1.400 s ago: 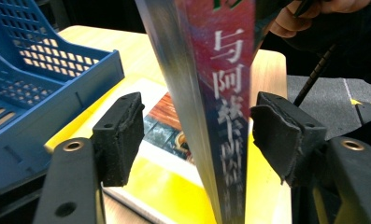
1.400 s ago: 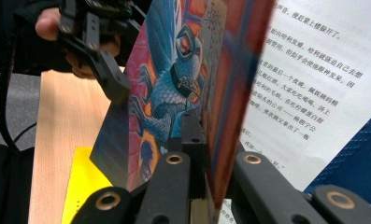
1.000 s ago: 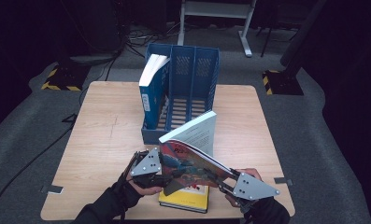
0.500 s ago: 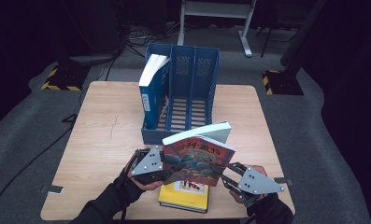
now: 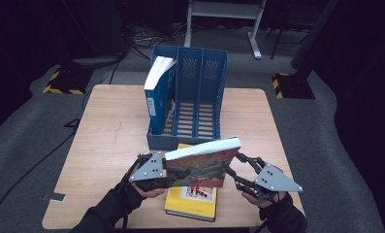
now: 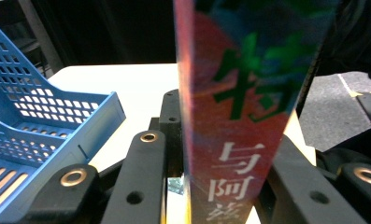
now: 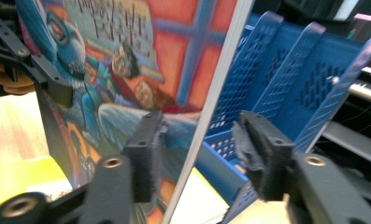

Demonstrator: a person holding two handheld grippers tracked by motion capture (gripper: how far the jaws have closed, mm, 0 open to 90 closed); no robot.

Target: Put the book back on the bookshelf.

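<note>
**High view: a picture book held upright between two claws**

High view shows the picture book standing on edge above the worktop, just in front of the blue file rack and over a yellow book lying flat. The left claw clamps the book's spine end — in the left gripper view the spine sits tight between the black jaws, which have just been closing. The right claw is at the other end (page edge between its pads), but its jaws have just been opening: the right gripper view shows a clear gap on the far side, so it is no longer pressing. A blue book stands in the rack's left slot.
</note>
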